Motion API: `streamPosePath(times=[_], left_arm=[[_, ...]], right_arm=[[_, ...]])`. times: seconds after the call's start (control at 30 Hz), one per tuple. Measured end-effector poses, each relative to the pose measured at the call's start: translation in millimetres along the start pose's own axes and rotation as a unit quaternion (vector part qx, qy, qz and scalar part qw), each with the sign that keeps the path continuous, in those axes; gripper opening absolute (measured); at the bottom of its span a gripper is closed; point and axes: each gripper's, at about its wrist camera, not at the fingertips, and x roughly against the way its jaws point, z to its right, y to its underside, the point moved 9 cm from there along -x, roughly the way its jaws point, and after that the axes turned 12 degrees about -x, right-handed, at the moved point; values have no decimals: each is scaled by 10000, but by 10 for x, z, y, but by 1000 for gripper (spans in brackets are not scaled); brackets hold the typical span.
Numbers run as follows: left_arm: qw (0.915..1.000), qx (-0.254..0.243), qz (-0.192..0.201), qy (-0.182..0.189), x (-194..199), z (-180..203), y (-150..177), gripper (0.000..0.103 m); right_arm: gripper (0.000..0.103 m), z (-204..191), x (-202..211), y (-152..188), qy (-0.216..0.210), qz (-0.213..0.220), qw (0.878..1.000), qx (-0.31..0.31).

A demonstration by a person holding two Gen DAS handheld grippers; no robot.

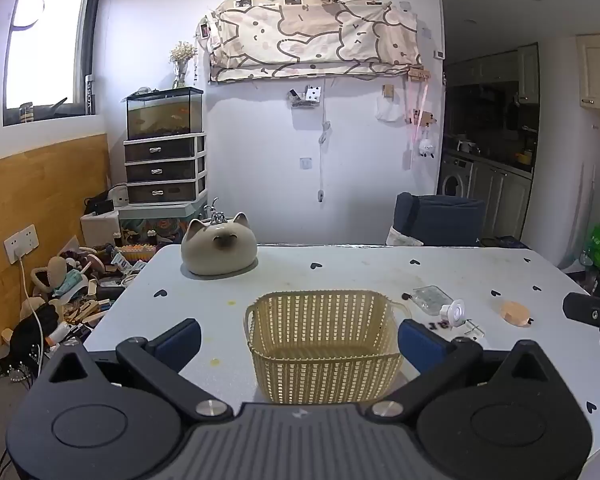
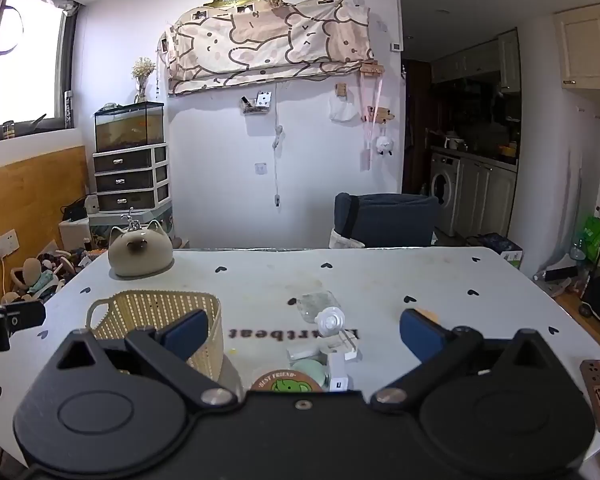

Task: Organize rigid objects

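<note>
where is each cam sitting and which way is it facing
Left wrist: sits on the left gripper, facing across the table toward the far wall, the basket between its open jaws; the right gripper's tip shows at the right edge.
Right wrist: sits on the right gripper, facing the same way, over the small items; its jaws are open.
Shared: basket, cat-shaped jar, fish tank.

Left hand-held gripper (image 1: 300, 340) and right hand-held gripper (image 2: 304, 332) both hover over the bench's near edge, jaws spread wide, apparently gripping nothing, tilted slightly downward.
</note>
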Motion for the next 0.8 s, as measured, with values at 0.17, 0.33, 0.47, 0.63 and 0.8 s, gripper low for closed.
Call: streamPosePath(times=[0.17,0.33,0.47,0.63,0.8], left_arm=[[10000,-10,-16,19,-5,13,10,103],[10000,-6,-18,6,-3,5,4,103],[10000,6,-23,13,-9,20,8,103],[10000,5,-28,11,-4,-22,22,103],[10000,5,-40,-4,3,-53,65,103]], right_arm=[[103,-7,-4,-1,5,17,10000,41],[103,-8,-9,-6,19,12,10000,33],[103,-10,-11,-1,-1,5,10000,26],[103,-14,-12,1,2,6,10000,28],[103,2,-22,0,2,3,10000,24]])
